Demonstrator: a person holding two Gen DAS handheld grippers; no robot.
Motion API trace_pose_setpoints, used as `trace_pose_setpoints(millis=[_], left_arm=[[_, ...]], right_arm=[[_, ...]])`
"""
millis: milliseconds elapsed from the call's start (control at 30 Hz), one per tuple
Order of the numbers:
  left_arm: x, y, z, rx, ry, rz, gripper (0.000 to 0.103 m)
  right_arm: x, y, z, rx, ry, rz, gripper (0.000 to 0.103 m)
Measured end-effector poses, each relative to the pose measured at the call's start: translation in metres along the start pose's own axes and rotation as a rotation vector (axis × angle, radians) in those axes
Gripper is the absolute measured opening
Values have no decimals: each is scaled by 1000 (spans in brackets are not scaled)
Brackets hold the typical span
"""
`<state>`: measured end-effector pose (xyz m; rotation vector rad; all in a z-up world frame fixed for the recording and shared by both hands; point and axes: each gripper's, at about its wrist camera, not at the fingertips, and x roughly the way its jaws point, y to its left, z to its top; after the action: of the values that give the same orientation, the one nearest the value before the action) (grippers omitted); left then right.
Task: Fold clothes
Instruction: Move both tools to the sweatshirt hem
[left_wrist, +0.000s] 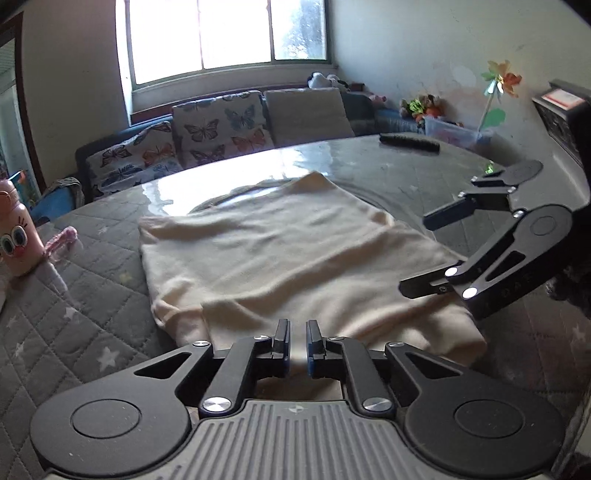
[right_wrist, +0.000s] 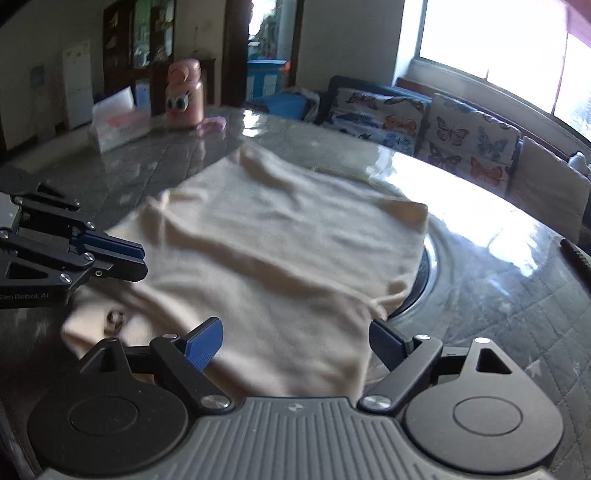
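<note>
A cream garment (left_wrist: 280, 254) lies folded on the table, partly over a round turntable; it also shows in the right wrist view (right_wrist: 288, 258). My left gripper (left_wrist: 297, 330) is over the garment's near edge with its jaws nearly together; cloth shows in the narrow gap, and I cannot tell if it is pinched. It also shows at the left of the right wrist view (right_wrist: 142, 260). My right gripper (right_wrist: 295, 336) is wide open just above the garment's near right edge. In the left wrist view it (left_wrist: 413, 254) hangs open over the garment's right side.
A pink cartoon bottle (left_wrist: 14, 236) stands at the table's left, also seen far back (right_wrist: 184, 96) beside a tissue pack (right_wrist: 118, 125). A dark remote (left_wrist: 410, 142) lies at the far right. A butterfly-print sofa (left_wrist: 207, 136) sits behind the table. Grey quilted cloth (left_wrist: 74, 314) covers the table.
</note>
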<state>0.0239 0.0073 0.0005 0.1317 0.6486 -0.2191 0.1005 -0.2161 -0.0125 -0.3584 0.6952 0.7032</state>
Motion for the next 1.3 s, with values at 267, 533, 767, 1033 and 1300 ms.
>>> trace_pose_setpoints(millis=[267, 533, 767, 1033, 1300], left_arm=[[20, 29, 12, -82, 3, 84, 13], [22, 36, 6, -76, 6, 103, 13], [14, 30, 9, -34, -16, 103, 14], [5, 31, 1, 4, -3, 116, 30], [-28, 19, -26, 120, 27, 104, 42]], right_arm=[[11, -20, 21, 75, -62, -26, 88], [29, -53, 4, 133, 5, -161, 89], [13, -68, -1, 169, -40, -196, 89], [11, -67, -4, 147, -38, -212, 91], [8, -39, -16, -6, 3, -212, 94]])
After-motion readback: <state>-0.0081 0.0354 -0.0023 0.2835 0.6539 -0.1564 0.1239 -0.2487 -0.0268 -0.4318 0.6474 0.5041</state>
